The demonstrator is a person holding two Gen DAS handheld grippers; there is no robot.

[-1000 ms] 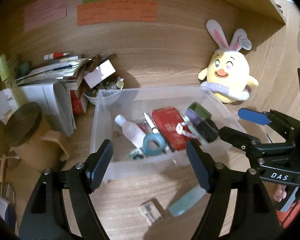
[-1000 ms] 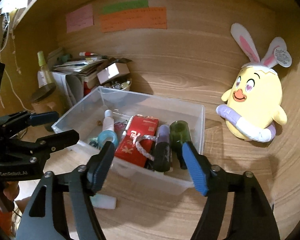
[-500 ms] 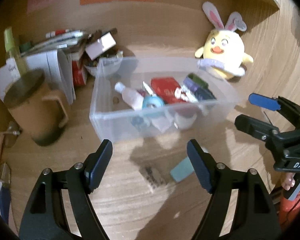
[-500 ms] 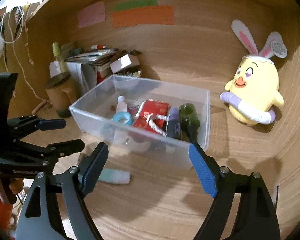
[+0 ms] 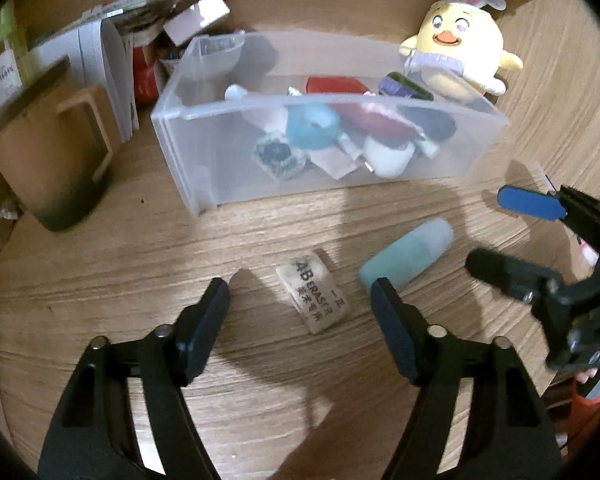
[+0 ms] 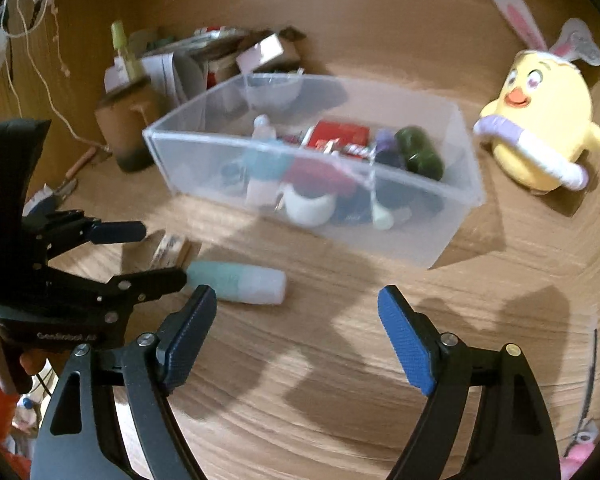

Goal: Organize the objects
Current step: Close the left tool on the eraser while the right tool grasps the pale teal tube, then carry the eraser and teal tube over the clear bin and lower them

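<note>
A clear plastic bin [image 5: 188, 148] holds several small items: a teal tape roll, a red packet and bottles. In front of it on the wooden desk lie a white 4B eraser [image 5: 314, 294] and a teal tube with a frosted cap [image 5: 406, 256]. My left gripper [image 5: 300, 294] hangs low over the eraser, which lies between its fingertips. Its jaws are closing and the pads stand clear of the eraser. My right gripper [image 6: 296, 298] is open and holds nothing. It is just right of the tube [image 6: 236, 282], in front of the bin [image 6: 220, 172]. The left gripper [image 6: 156, 254] hides part of the eraser [image 6: 172, 246].
A brown mug [image 5: 48, 152] stands left of the bin, with a pile of papers and small boxes [image 5: 112, 60] behind it. A yellow plush chick with rabbit ears [image 5: 460, 48] sits at the back right. A cord [image 6: 48, 80] hangs at the far left.
Both grippers have come down toward the desk in front of the bin and tipped downward. The eraser and tube now lie close under the left fingers. The right jaws stand a little wider.
</note>
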